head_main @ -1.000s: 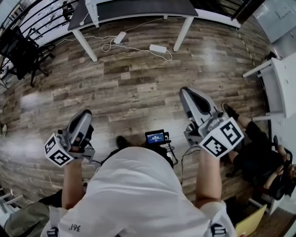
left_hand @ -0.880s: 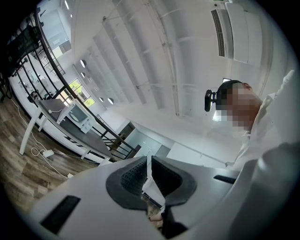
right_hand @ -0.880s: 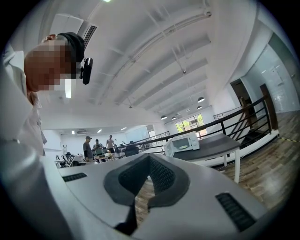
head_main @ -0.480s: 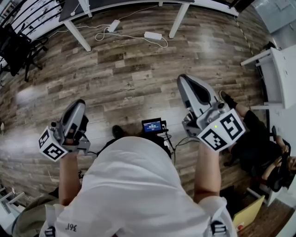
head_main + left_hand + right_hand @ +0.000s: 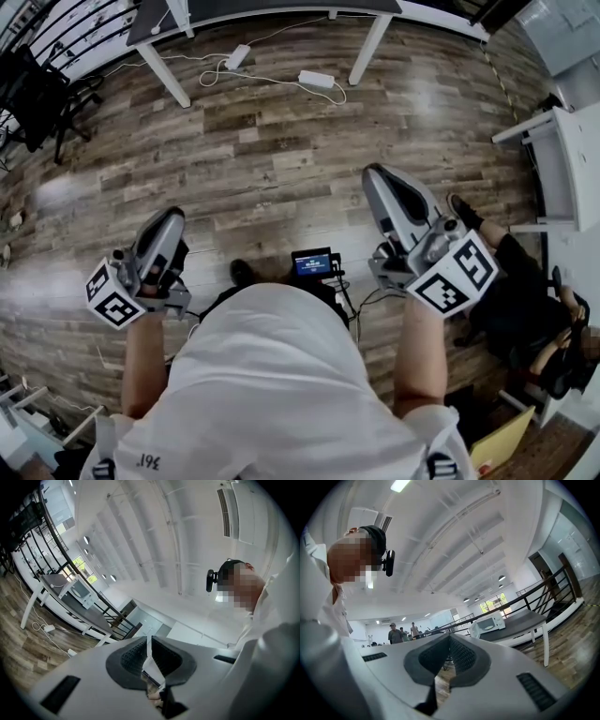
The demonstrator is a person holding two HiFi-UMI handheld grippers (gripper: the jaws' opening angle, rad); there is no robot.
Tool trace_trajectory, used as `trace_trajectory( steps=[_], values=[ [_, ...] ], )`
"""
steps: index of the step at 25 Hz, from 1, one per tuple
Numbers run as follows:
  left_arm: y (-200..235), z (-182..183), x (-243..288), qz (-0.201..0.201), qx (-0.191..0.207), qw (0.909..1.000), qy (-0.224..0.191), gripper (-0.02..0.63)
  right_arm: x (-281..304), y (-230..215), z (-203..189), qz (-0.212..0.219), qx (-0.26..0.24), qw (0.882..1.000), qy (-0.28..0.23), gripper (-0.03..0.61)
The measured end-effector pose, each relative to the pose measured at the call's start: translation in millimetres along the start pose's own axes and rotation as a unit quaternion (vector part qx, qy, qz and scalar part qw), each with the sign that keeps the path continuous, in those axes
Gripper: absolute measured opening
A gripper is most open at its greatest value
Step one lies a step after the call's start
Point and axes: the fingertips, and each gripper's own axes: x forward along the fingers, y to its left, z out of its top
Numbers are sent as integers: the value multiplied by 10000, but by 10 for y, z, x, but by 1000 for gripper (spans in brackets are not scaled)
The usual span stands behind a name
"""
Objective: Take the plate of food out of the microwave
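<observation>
Your hands have dipped slightly, left gripper (image 5: 149, 649) and right gripper (image 5: 450, 643) both clenched on nothing, well apart from the microwave (image 5: 490, 622).

The digits "36", followed by an unclear mark, are seen printed on the white shirt (image 5: 153, 461); the small screen (image 5: 312, 263) is lit, its print unreadable

The wooden floor (image 5: 281, 159) is viewed from the head, steeply downward and from well above. Both gripper views are tilted upward along the jaws, towards the ceiling (image 5: 454, 536). The distant table (image 5: 272, 9) is shared by all three views, the microwave (image 5: 490, 622) by both gripper views.
</observation>
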Motion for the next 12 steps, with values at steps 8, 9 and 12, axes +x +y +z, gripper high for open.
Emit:
trace_trajectory(
  steps=[8,9,12],
  values=[
    [33,40,37,-40,-22,10000,20,34,58,-97,47,-204,25,9997,-123,-11],
    [38,53,38,-48,-27,10000,18,34,67,-101,53,-228,25,9996,-133,-11],
    [51,70,24,-70,-49,10000,15,34,82,-105,53,-290,10,9995,-158,12]
  ],
)
